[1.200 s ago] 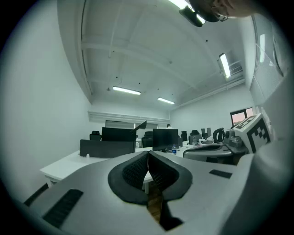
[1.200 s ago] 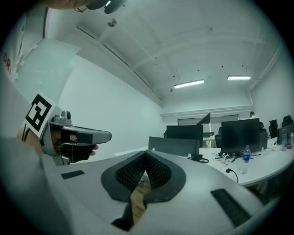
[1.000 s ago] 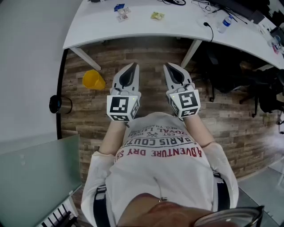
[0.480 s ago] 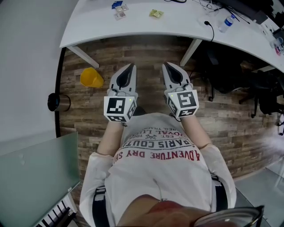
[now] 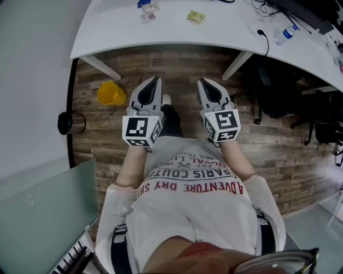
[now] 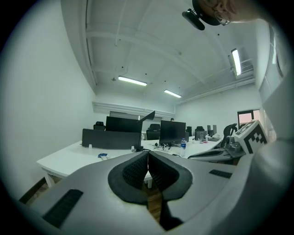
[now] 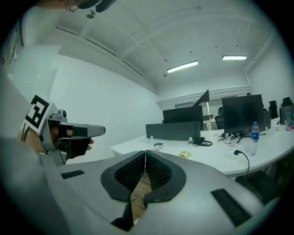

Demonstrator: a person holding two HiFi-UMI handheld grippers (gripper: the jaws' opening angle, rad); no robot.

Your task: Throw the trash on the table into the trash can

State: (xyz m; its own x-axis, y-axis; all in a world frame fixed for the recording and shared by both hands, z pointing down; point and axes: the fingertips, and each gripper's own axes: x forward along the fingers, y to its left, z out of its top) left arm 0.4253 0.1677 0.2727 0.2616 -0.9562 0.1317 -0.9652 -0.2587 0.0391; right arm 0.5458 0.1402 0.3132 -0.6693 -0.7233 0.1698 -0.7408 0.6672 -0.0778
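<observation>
Forward comes the person: a dark trouser leg (image 5: 171,120) and a pale shoe (image 5: 166,99) now show between the two grippers. The white table (image 5: 112,32) has slid up the head view, so the blue wrapper (image 5: 143,2) is now right at the top edge. That reads as a step toward the table, the approach leg of the job, with nothing picked up yet.

Sweeping from the left, a steel cylinder (image 5: 71,123) sits by the wall. Next is the yellow trash can (image 5: 111,94) on the wood-plank floor (image 5: 278,150), near a table leg and just left of the left gripper (image 5: 156,80). That gripper's jaws are pressed together with nothing between them, and its own view shows only floor and table past the pads.

Up on the table beside the blue wrapper lie small clear packets (image 5: 149,15), then a yellow-green wrapper (image 5: 195,16) a little further right. All of it is well apart from both tools. The right gripper (image 5: 203,82) has its jaws closed too, empty, aimed toward the table edge.

Further right come a black cable (image 5: 263,40), a water bottle (image 5: 287,35) and dark office chairs (image 5: 278,91) tucked under the desk. Monitors (image 6: 172,132) and ceiling strip lights (image 6: 132,81) fill the room beyond.

My read is that both pairs of jaws must open before any wrapper can be taken. The can waits low on the left for the drop.
</observation>
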